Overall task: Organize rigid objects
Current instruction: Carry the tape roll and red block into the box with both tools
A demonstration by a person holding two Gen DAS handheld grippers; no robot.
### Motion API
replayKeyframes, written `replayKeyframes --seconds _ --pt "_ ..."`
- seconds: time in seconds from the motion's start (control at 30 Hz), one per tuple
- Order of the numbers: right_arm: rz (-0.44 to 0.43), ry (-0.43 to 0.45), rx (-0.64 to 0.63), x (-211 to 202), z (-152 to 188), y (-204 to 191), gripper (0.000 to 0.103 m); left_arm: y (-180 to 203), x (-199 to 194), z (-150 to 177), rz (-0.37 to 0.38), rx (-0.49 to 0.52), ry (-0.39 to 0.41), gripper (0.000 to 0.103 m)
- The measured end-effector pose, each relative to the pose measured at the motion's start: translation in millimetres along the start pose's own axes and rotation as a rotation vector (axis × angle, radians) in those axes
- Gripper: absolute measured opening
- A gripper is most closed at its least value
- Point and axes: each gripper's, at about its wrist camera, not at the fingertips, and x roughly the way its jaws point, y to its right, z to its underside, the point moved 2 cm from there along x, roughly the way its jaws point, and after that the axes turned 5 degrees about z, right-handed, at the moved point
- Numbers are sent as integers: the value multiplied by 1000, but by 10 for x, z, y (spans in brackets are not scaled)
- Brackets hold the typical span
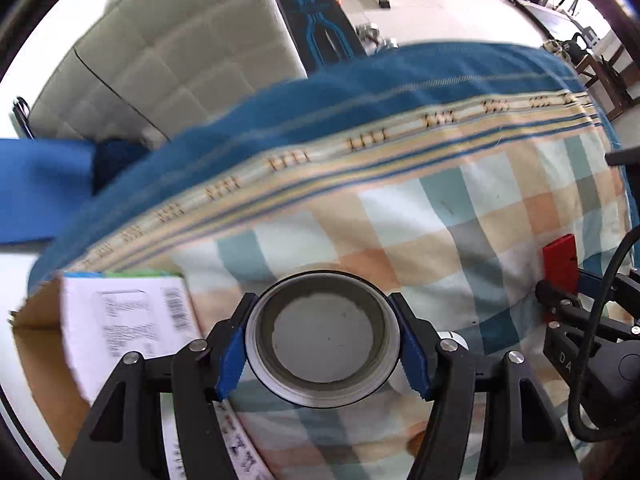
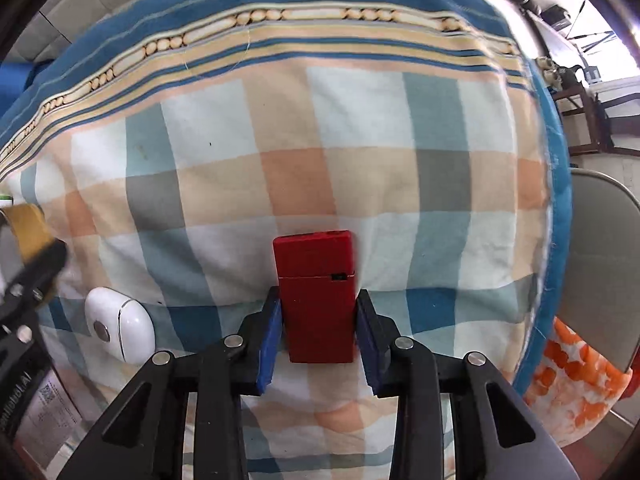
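Note:
A round metal tin [image 1: 324, 336], seen from above its open mouth, sits between the blue pads of my left gripper [image 1: 322, 308], which is shut on its sides. The tin hangs above the checked blanket [image 1: 440, 220]. In the right wrist view a red rectangular box [image 2: 316, 280] stands between the blue pads, both touching its sides; my right gripper [image 2: 318, 296] is shut on it. The same red box [image 1: 560, 260] shows at the right edge of the left wrist view. A white earbud case [image 2: 120, 326] lies on the blanket left of the red box.
A cardboard box [image 1: 40, 344] at the left holds a white package with a barcode [image 1: 128, 320]. A grey chair [image 2: 600, 260] and an orange-and-white cloth [image 2: 572, 372] lie past the blanket's right edge. A white quilted cushion [image 1: 180, 48] stands behind.

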Motion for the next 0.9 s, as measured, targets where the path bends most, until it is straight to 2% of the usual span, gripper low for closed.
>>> replayKeyframes --seconds 0.3,0.5,0.57,0.67,0.7,0.83,0.9 --pt "-48 128 -8 -604 359 22 36 -46 -610 168 -8 13 135 62" --pt "-152 196 -25 -1152 611 35 36 -237 -1156 333 4 -6 245 62" --pt "-180 226 -40 -1314 676 -41 36 -384 -1303 409 32 -30 269 62" --pt "-232 263 -74 -1670 911 -307 36 -659 -1483 563 107 -92 284 62" --pt "-249 269 -80 -1695 895 -365 36 -770 -1542 623 135 -116 288 62" --pt "-328 278 -128 -1968 1062 -841 36 -1354 -1703 965 260 -227 277 62" --pt "-357 278 -149 -2014 1121 -1069 36 -1690 -1711 1149 275 -271 263 62"
